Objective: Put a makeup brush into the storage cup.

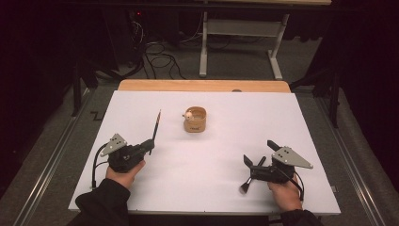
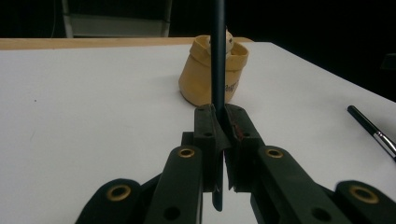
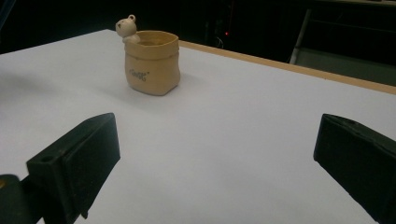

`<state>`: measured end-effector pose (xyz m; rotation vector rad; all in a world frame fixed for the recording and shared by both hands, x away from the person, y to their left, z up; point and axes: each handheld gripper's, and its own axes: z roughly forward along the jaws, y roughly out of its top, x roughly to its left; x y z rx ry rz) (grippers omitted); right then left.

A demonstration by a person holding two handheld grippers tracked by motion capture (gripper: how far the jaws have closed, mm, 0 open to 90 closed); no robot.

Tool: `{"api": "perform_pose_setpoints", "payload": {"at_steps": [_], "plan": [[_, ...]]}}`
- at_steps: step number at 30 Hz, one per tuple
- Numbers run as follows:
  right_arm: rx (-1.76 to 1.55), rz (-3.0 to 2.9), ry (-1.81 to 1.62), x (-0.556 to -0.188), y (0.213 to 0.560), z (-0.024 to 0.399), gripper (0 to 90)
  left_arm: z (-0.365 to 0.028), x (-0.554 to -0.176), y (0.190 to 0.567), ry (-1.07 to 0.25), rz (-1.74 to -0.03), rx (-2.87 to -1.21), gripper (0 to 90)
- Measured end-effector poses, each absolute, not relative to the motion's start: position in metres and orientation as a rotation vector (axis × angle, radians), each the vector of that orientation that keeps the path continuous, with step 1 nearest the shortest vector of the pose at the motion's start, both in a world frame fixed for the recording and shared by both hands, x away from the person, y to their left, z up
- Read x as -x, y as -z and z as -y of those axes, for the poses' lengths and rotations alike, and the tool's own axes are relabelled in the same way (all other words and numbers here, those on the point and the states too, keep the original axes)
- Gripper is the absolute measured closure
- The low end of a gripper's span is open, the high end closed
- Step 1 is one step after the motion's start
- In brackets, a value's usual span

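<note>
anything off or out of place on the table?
Nothing damaged or spilled. The cup stands upright. One brush lies loose on the table by the open right gripper; the left gripper holds the pencil.

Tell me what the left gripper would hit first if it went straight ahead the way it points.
Probably the yellow bear pot. The left gripper, shut on a thin dark brush, points at it across bare white table. The brush tip would likely get there first, though depth is hard to judge.

A tan sack-shaped pot (image 1: 195, 119) with a small bear figure (image 3: 126, 29) stands on the white table (image 1: 211, 155).
</note>
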<state>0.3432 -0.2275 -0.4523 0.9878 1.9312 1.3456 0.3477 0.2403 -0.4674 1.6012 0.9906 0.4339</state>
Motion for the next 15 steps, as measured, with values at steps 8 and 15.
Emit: {"api": "perform_pose_setpoints", "payload": {"at_steps": [8,15], "plan": [[-0.985,-1.937,-1.343,-0.343,0.453,0.227,1.0,-0.238,-0.346,0.464,-0.434,-0.958,-1.587,84.7],[-0.989,-1.936,-1.345,-0.344,0.453,0.228,1.0,-0.22,-0.343,0.451,-0.454,-0.879,-1.624,84.7]]}}
